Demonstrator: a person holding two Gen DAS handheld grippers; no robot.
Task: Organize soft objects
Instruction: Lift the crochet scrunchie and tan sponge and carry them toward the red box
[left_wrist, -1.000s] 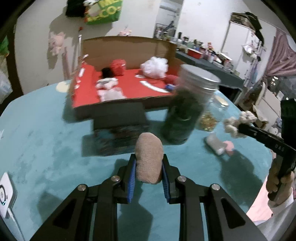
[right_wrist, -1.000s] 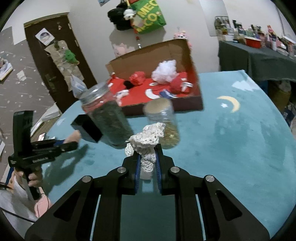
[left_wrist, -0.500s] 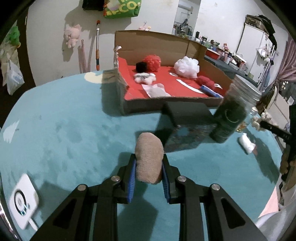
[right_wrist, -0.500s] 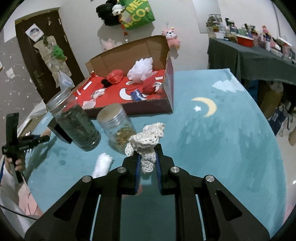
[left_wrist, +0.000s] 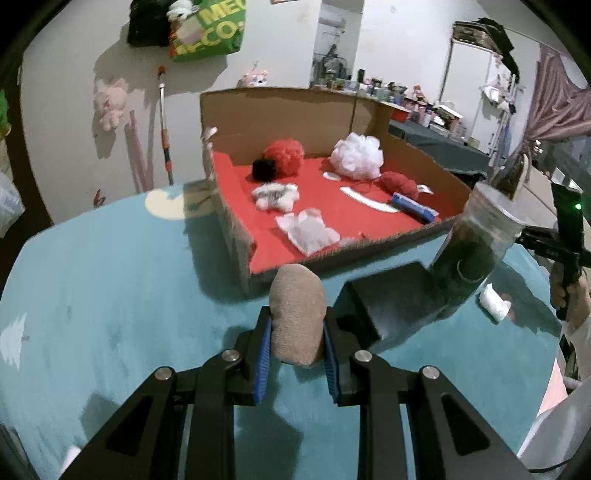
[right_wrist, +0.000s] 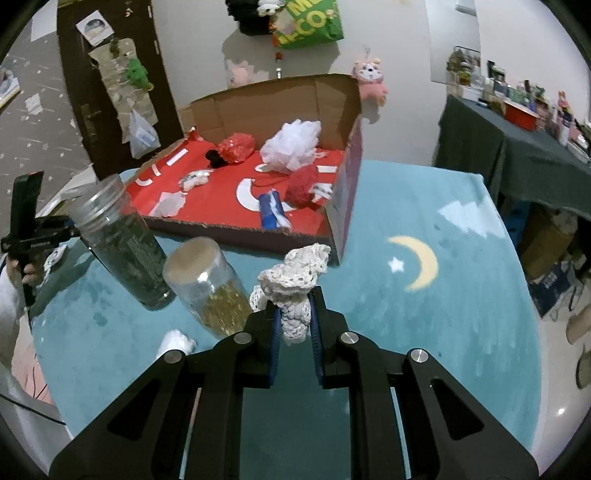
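Observation:
My left gripper (left_wrist: 297, 332) is shut on a tan fuzzy roll (left_wrist: 297, 314), held above the teal mat just short of the near wall of a cardboard box (left_wrist: 332, 254) lined in red. My right gripper (right_wrist: 293, 321) is shut on a cream crocheted piece (right_wrist: 295, 277), off the box's (right_wrist: 340, 214) near right corner. Inside the box lie a white mesh pouf (left_wrist: 356, 155), a red pouf (left_wrist: 284, 155), a red yarn ball (left_wrist: 397, 182), a blue roll (left_wrist: 412, 206) and several small white pieces. A white soft roll (left_wrist: 493, 304) lies on the mat.
A tall jar of dark contents (right_wrist: 122, 240) and a shorter jar of yellow bits (right_wrist: 210, 288) stand on the round teal table (right_wrist: 461, 295) before the box. A black box (left_wrist: 388, 299) sits beside the tall jar (left_wrist: 476, 247). A dark-clothed table (right_wrist: 517, 162) is at right.
Both grippers have moved closer to the cardboard box, each keeping its object. The left view has swung so the box now fills its centre; the right gripper has neared the box's right corner.

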